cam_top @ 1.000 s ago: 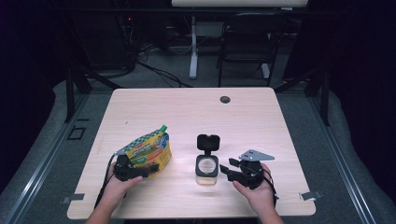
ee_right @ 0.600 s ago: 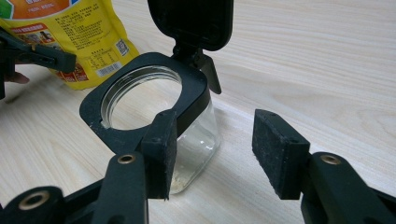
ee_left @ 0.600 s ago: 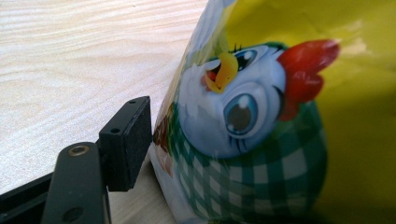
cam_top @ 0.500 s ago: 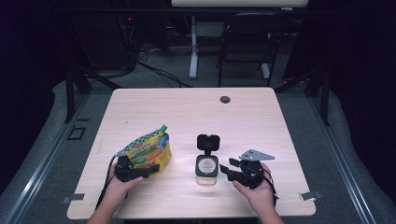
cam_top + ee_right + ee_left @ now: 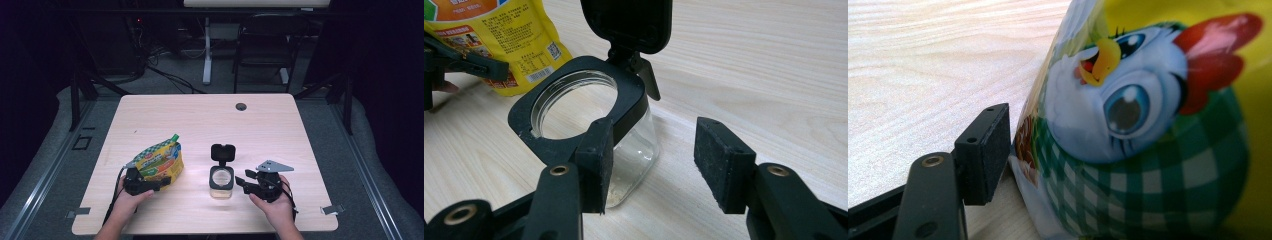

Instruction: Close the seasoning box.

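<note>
holding the yellow pouch (image 5: pixel 161 161) in our left claw (image 5: pixel 150 184) at the table's (image 5: pixel 200 120) left, we keep the right claw (image 5: pixel 649 165) spread beside the open-lidded glass jar (image 5: pixel 221 179). tipping the pouch could spill or topple the unheld jar.

I can't read any words; the print and code on my pouch (image 5: pixel 519 45) are too blurred.
</note>
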### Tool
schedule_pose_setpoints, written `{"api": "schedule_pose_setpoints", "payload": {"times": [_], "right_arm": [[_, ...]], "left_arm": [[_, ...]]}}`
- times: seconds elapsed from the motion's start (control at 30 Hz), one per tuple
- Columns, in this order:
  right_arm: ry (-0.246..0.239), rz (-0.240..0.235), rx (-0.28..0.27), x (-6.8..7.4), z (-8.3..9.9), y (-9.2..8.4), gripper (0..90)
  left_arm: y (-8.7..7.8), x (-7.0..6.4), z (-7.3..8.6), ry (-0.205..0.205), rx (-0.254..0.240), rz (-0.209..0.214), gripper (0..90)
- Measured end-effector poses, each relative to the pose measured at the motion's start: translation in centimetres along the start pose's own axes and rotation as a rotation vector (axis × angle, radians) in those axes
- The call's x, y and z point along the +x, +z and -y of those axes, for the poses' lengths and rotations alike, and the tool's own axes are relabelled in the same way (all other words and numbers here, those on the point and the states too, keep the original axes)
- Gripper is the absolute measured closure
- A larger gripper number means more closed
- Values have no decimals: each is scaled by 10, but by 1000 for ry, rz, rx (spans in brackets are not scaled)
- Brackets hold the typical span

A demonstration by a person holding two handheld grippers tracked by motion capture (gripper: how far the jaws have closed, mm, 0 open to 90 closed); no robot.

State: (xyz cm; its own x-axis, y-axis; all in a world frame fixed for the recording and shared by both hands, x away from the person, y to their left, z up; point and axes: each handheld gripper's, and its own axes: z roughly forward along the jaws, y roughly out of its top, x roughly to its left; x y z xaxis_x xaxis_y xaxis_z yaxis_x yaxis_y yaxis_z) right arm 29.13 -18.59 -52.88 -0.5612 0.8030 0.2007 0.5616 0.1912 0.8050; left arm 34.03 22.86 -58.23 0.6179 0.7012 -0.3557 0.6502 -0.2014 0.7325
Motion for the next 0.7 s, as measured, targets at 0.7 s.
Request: {"api": "schedule_pose_setpoints", "payload": {"times": [0.7], "right_arm": [[-2, 0, -3, -1, 0, -1, 503]], "left_arm": [[1, -1, 3, 46, -30, -6, 336]]}}
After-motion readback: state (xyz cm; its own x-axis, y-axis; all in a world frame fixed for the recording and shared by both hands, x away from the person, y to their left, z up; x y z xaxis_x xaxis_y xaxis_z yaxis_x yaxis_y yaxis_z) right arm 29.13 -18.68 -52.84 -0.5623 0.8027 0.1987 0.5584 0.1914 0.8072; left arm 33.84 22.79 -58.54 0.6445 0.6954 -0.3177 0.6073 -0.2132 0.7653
